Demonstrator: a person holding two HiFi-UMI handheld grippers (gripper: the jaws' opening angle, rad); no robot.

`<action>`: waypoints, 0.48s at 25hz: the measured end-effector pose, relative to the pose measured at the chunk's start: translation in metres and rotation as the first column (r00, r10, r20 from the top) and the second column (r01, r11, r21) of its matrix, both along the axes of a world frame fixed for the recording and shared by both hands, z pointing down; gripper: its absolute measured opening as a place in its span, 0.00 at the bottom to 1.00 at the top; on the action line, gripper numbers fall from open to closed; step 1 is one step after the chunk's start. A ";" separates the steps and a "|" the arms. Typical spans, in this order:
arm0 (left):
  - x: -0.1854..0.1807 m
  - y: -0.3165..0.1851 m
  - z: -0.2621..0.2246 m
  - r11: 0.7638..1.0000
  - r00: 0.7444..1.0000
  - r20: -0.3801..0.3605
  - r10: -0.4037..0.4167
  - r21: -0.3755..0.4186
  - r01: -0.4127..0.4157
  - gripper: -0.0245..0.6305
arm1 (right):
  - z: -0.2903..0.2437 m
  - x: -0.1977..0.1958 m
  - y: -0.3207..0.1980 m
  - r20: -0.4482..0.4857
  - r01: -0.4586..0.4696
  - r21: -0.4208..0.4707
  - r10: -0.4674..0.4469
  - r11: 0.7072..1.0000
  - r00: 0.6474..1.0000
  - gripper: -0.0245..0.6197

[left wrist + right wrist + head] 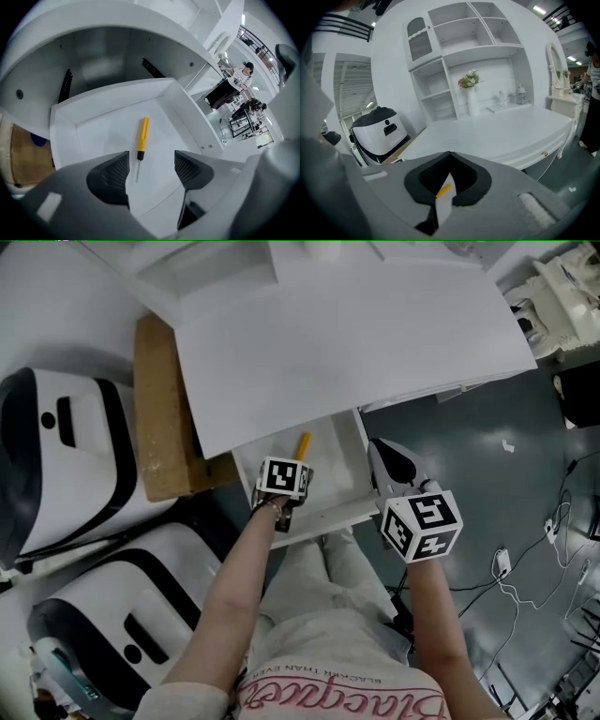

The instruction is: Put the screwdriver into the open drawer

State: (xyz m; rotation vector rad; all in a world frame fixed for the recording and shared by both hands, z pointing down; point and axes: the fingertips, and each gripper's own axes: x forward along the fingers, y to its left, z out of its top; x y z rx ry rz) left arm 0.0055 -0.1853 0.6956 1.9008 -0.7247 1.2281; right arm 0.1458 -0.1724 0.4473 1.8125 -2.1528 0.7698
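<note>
One screwdriver (142,140) lies in drawer (62,131), seemingly clear of parted left fingers (110,176).

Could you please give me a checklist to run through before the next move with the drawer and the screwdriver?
1. Screwdriver lies flat inside the drawer: ok.
2. Screwdriver clear of the drawer's walls: ok.
3. Left tongs open, nothing between the pads: ok.
4. Left tongs apart from the screwdriver, above it: ok.
5. Right tongs shut and empty: ok.
6. Drawer closed: not ok, it stands open.
</note>
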 end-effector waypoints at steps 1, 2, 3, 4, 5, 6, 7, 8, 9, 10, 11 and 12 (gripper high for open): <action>-0.001 0.001 -0.003 1.000 1.000 -0.003 0.000 0.001 0.000 0.53 | -0.002 -0.001 0.000 -0.002 0.001 0.004 -0.001 1.000 1.000 0.04; -0.002 0.001 -0.005 1.000 1.000 -0.008 -0.002 0.005 0.002 0.53 | -0.004 -0.002 0.000 -0.004 0.003 0.008 -0.003 1.000 1.000 0.04; -0.002 0.000 -0.008 1.000 1.000 -0.013 -0.004 0.009 0.004 0.53 | -0.006 -0.003 -0.001 -0.007 0.004 0.014 -0.004 1.000 1.000 0.04; -0.003 -0.001 -0.011 1.000 1.000 -0.017 -0.005 0.014 0.005 0.53 | -0.009 -0.004 -0.001 -0.011 0.004 0.019 -0.004 1.000 1.000 0.04; -0.004 -0.002 -0.015 1.000 1.000 -0.020 -0.004 0.017 0.004 0.53 | -0.011 -0.005 -0.002 -0.015 0.004 0.025 -0.003 1.000 1.000 0.04; -0.004 -0.002 -0.018 1.000 1.000 -0.024 -0.001 0.019 0.001 0.53 | -0.014 -0.005 -0.002 -0.017 0.001 0.030 -0.001 1.000 1.000 0.04; -0.004 -0.001 -0.021 1.000 1.000 -0.028 0.001 0.020 -0.001 0.53 | -0.016 -0.005 -0.002 -0.019 -0.003 0.034 0.003 0.999 1.000 0.04; -0.004 -0.001 -0.025 1.000 0.999 -0.033 0.003 0.023 -0.002 0.53 | -0.019 -0.004 -0.002 -0.018 -0.007 0.037 0.008 0.999 1.000 0.04; -0.004 -0.002 -0.030 1.000 0.999 -0.038 0.003 0.030 -0.002 0.53 | -0.021 -0.004 -0.003 -0.017 -0.012 0.040 0.012 0.999 1.000 0.04; -0.005 -0.003 -0.035 0.999 0.999 -0.043 0.002 0.039 0.000 0.52 | -0.023 -0.004 -0.004 -0.016 -0.015 0.043 0.016 0.999 1.000 0.04; -0.005 -0.004 -0.039 0.999 0.999 -0.047 0.000 0.048 0.003 0.51 | -0.025 -0.004 -0.004 -0.014 -0.017 0.046 0.018 0.999 1.000 0.04; -0.006 -0.005 -0.044 0.998 0.999 -0.053 -0.005 0.057 0.008 0.50 | -0.027 -0.005 -0.005 -0.013 -0.017 0.050 0.017 0.999 1.000 0.04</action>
